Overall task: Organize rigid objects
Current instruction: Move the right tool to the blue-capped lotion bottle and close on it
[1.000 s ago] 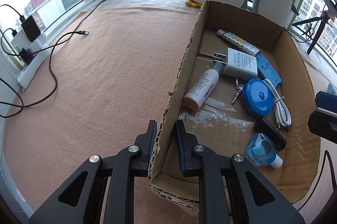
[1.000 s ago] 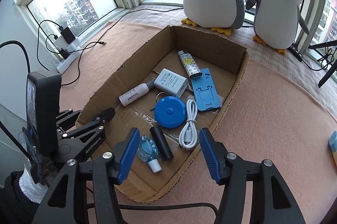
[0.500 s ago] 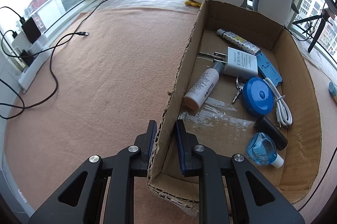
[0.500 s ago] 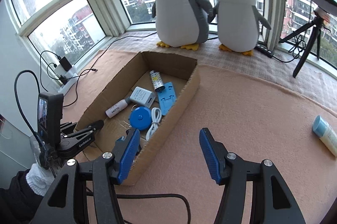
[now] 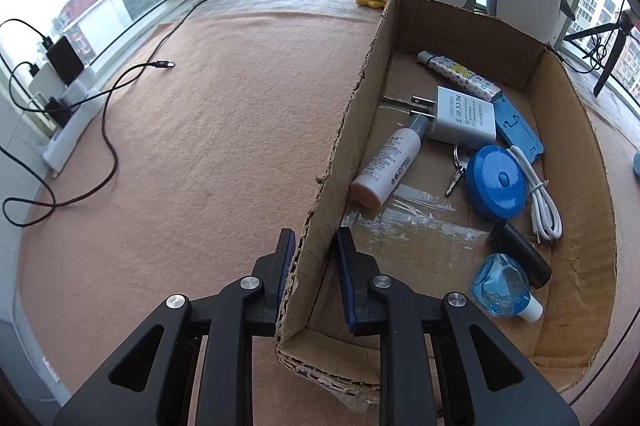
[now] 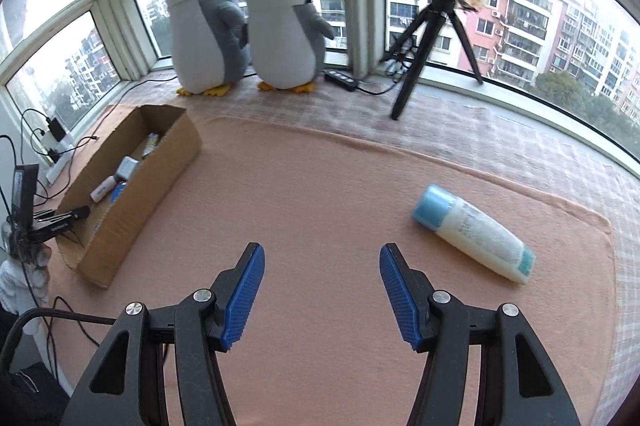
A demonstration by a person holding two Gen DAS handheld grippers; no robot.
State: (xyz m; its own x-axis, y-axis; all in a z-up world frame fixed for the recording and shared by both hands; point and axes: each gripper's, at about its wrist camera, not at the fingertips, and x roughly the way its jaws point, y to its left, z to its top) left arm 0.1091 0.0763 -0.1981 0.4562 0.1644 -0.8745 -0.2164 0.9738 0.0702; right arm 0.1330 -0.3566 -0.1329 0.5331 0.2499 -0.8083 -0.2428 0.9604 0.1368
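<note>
Now: box pinned at its wall, one bottle left out on the mat.

Left wrist view: the left gripper has its jaws closed onto the near wall of the cardboard box, one finger outside, one inside; the torn, thin card looks likely to buckle if pulled hard. Inside lie a charger, a blue round case and other small items. Right wrist view: the right gripper hangs spread wide and empty above the mat; the lotion bottle lies on its side ahead and to the right, well apart from the box. It looks light, smooth and slightly squeezable, so it is probably best gripped across its mid-body.
</note>
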